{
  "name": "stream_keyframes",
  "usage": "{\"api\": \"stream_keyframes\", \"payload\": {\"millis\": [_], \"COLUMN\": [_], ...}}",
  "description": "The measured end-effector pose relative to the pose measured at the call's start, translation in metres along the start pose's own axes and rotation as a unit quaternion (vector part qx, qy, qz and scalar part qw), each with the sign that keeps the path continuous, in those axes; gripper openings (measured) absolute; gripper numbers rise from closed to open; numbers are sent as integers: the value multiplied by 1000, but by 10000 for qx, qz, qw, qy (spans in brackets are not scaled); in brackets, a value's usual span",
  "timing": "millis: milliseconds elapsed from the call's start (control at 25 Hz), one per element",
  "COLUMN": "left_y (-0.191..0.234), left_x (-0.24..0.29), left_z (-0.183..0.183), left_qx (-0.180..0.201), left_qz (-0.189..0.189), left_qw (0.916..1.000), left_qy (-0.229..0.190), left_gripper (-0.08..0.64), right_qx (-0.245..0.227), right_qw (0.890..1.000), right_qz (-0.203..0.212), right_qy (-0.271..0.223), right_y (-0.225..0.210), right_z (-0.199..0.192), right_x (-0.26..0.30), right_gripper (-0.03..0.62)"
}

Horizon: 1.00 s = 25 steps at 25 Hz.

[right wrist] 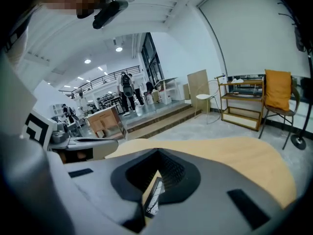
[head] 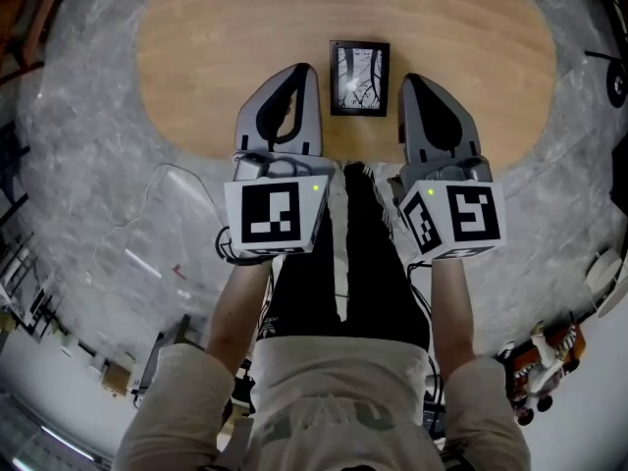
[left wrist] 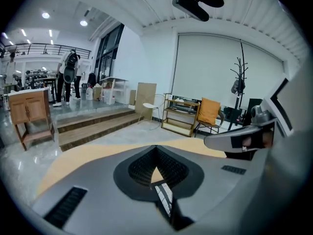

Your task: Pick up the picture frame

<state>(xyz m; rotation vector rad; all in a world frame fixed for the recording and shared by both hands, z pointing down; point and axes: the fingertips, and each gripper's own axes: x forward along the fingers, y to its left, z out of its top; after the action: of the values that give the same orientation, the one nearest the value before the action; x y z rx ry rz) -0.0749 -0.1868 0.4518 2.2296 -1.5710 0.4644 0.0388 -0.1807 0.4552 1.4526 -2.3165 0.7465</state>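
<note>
Head view first, nearest in: two forearms (head: 240, 302) reach out over black trousers (head: 363, 263), each carrying a gripper with its marker cube facing up. The left gripper (head: 302, 71) and right gripper (head: 412, 79) point forward side by side, well apart, tips over the near edge of the table (head: 196, 37).

And there's the frame (head: 359, 77), lying flat on the wood, picture side up, right between the two tips. It sits just beside the left one and a touch farther from the right. Neither gripper has it.

Left gripper view: the left gripper (left wrist: 156, 148) has its jaws pressed together at the tip, nothing pinched. A striped sliver of the frame (left wrist: 165, 198) shows through the opening behind the tip, with tan tabletop around it. The right gripper (left wrist: 239, 138) pokes in from the right edge.

Right gripper view, same story: the right gripper (right wrist: 156, 152) is closed tip to tip and empty. The frame (right wrist: 153, 196) peeks through its opening, and the left gripper (right wrist: 73, 143) shows at the left.

Beyond the oval table, grey marbled floor (head: 88, 165). Farther back come wooden steps (left wrist: 93, 124), a cabinet (left wrist: 29, 114), a low shelf (left wrist: 181, 114), a chair (left wrist: 209, 112) with an orange cushion, a coat stand (left wrist: 240, 72), and people (left wrist: 68, 77) standing on the raised level.
</note>
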Motion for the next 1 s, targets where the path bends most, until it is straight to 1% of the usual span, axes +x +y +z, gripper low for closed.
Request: {"api": "stream_keyframes", "payload": {"millis": [120,240,400,560,680,760,920,1000], "left_y": [-11,-16,-19,-19,-23,-26,-37,-44], "left_x": [6,12,16,20,25,28,32,35], "left_z": [-20,-38,-50,-58,-67,-74,-86,-91], "left_qx": [28,178,329,598,773,824,740,850], "left_qz": [-68,-91,-154,-199,-208,-227,-449,-627], "left_qw": [9999,9991,9980,9961,9939,9925,9906,9882], "left_qy": [108,374,522,610,761,869,1062,1109], "left_gripper": [9,9,9,9,9,9,9,12], "right_qx": [58,25,33,72,11,-34,-87,-114], "right_qw": [9999,9997,9995,9993,9992,9990,9987,9986], "right_qz": [13,87,104,31,11,-3,-19,-37], "right_qy": [146,210,297,356,410,444,498,513], "right_y": [-2,-5,-10,-16,-21,-24,-26,-26], "right_z": [-22,-35,-53,-61,-65,-67,-72,-75], "right_x": [3,4,4,2,-1,-3,-6,-7], "right_gripper": [5,5,5,5,5,5,5,5]}}
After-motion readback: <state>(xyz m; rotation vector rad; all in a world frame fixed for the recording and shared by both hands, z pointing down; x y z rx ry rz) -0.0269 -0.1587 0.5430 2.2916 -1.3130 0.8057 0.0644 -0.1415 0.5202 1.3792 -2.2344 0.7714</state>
